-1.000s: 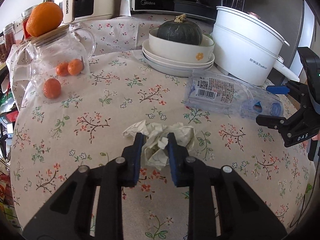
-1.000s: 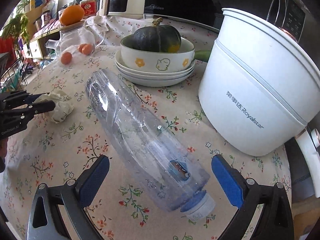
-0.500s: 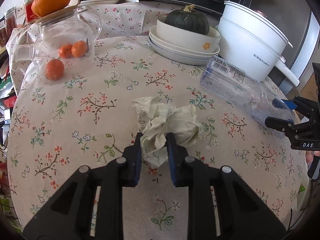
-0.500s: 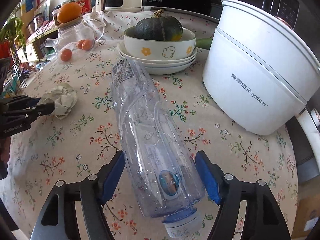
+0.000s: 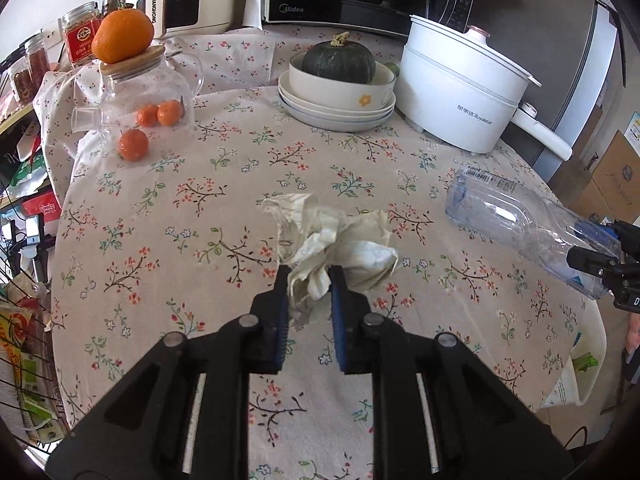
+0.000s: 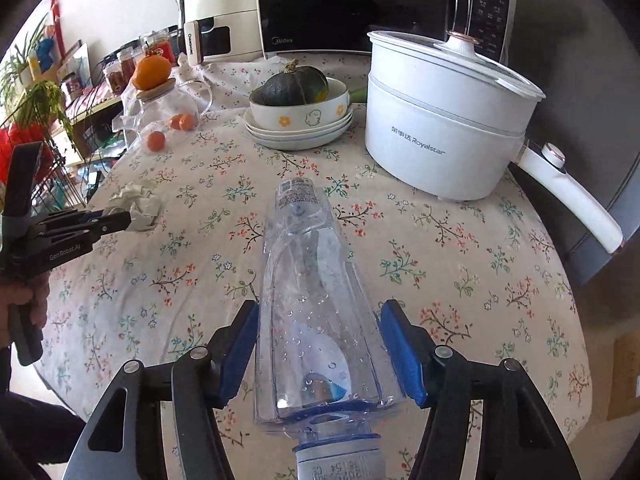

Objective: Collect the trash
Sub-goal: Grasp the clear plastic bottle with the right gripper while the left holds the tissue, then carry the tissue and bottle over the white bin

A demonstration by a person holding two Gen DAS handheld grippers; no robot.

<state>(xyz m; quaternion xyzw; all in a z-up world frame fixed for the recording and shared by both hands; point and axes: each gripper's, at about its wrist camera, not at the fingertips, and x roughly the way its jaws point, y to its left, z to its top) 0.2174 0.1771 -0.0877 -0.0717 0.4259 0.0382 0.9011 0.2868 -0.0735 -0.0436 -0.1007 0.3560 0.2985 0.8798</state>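
A crumpled off-white paper wad hangs just above the floral tablecloth, pinched at its near end by my left gripper, whose jaws are still closing a little. From the right wrist view the wad and the left gripper are at the table's left side. A clear, squashed plastic bottle with a blue cap lies lengthwise between the blue pads of my right gripper. These jaws are closing and press its neck end. The bottle tilts up off the cloth at the right edge.
At the back of the round table stand a white electric pot with a long handle, stacked bowls holding a dark green squash, and a glass teapot with an orange on its lid. Small oranges lie nearby. A microwave sits behind.
My right gripper's jaws went from wide apart to closed on the bottle and drew it back toward the table's edge. The left gripper pulled back and lifted the paper wad.
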